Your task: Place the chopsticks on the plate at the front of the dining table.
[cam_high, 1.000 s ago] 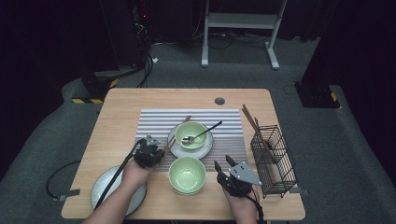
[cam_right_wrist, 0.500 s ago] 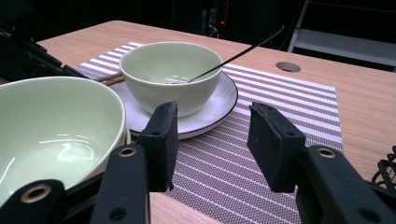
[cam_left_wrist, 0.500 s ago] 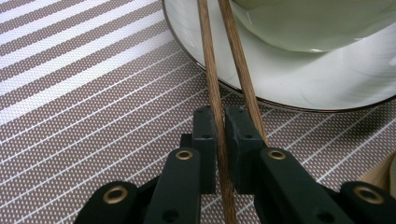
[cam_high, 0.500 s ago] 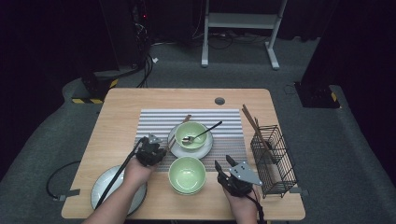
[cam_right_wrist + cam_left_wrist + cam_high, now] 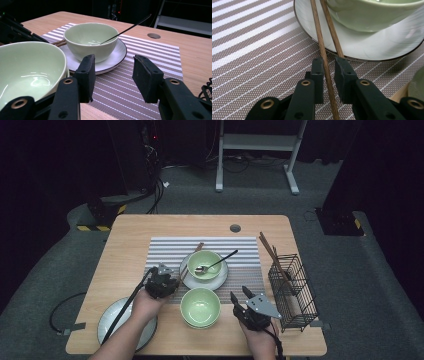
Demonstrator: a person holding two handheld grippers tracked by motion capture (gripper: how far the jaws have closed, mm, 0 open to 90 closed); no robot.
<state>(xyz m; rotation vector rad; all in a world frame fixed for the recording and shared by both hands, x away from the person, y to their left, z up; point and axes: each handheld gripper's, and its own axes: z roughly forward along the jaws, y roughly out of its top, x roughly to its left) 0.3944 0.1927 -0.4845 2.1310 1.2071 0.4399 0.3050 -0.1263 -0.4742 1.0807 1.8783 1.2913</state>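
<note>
Left gripper point(image 5: 327, 62) fingers, just opening, straddle chopsticks point(image 5: 320, 37) at the saucer point(image 5: 372, 47) rim; right gripper point(image 5: 113, 75) gapes empty.

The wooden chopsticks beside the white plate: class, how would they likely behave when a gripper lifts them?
The chopsticks look thin, straight and rigid, so probably stiff and light. With one between the left gripper jaws and one outside, the pair may separate. Resting across the plate rim, they could roll or slide.
</note>
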